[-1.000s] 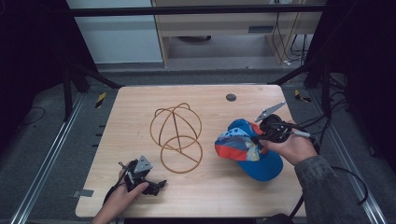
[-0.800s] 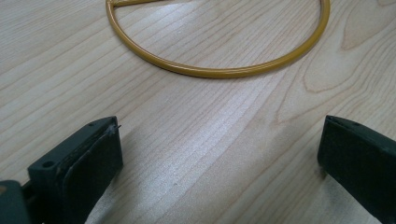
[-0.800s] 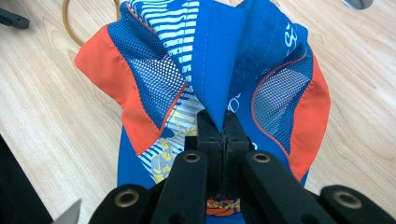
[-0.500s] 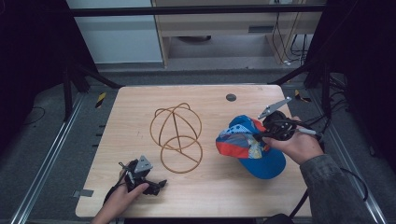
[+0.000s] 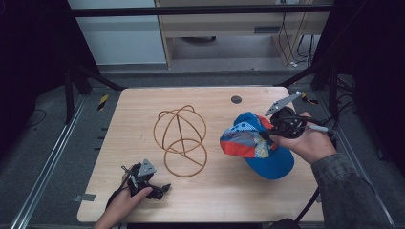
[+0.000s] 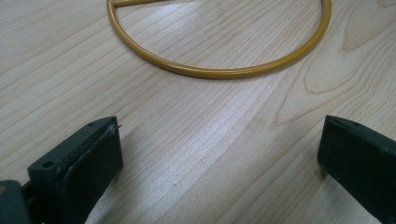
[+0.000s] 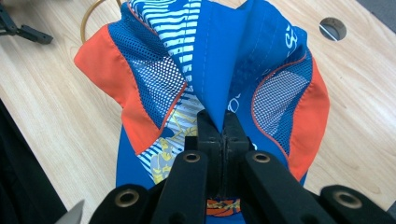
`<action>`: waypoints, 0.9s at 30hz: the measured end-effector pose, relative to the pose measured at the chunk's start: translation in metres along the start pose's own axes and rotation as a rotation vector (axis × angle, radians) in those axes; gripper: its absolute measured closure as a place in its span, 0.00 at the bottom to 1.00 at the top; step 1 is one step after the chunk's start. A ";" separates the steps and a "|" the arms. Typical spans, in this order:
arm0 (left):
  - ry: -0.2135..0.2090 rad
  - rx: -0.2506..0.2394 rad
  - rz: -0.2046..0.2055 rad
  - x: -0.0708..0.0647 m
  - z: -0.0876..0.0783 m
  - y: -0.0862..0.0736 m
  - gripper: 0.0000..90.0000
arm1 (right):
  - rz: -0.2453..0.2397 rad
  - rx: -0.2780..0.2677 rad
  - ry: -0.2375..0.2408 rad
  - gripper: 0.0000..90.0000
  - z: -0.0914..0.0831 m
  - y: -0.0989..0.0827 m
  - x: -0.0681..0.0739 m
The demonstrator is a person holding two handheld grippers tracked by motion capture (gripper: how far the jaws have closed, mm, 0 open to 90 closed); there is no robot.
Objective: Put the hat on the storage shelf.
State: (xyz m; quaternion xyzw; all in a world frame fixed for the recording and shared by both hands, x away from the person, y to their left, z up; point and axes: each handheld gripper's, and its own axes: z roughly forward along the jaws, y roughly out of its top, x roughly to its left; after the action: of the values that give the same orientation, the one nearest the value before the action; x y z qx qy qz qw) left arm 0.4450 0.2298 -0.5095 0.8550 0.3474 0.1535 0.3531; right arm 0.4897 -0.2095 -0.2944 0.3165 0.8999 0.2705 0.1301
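Cap (image 7: 219,51) in right gripper (image 7: 218,126)

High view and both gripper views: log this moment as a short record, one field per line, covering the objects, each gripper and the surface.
surface: wooden table
cap: blue and orange cap, right of table centre, a fold of its blue cloth pinched
wire stand: gold wire frame, upright near table centre, its ring base on the wood
right gripper: jaws closed on the cap's fold
left gripper: jaws wide apart, nothing between them, low over the wood near the ring base
table hole: round grommet at far edge
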 end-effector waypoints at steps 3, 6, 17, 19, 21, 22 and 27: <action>0.001 0.001 0.000 0.000 0.000 0.000 0.00 | -0.007 -0.010 -0.008 1.00 -0.006 0.003 0.001; 0.000 0.001 0.000 0.000 0.000 0.000 0.00 | -0.013 -0.026 -0.015 1.00 -0.014 0.007 0.002; 0.000 0.003 0.000 0.000 0.000 0.000 0.00 | -0.056 -0.072 -0.047 1.00 -0.048 0.023 0.009; 0.001 0.004 0.000 0.000 0.000 0.000 0.00 | -0.061 -0.078 -0.051 1.00 -0.052 0.025 0.010; 0.000 0.003 0.000 0.000 0.000 0.000 0.00 | -0.065 -0.082 -0.051 1.00 -0.055 0.028 0.012; 0.001 0.004 0.000 0.000 0.000 0.000 0.00 | -0.068 -0.085 -0.051 1.00 -0.056 0.029 0.013; 0.001 0.004 0.000 0.000 0.000 0.000 0.00 | -0.090 -0.106 -0.050 1.00 -0.064 0.038 0.019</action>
State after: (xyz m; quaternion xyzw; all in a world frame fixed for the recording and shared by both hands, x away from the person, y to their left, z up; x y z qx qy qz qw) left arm 0.4449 0.2298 -0.5092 0.8555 0.3479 0.1534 0.3514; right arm 0.4679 -0.1984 -0.2213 0.2751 0.8941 0.3035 0.1812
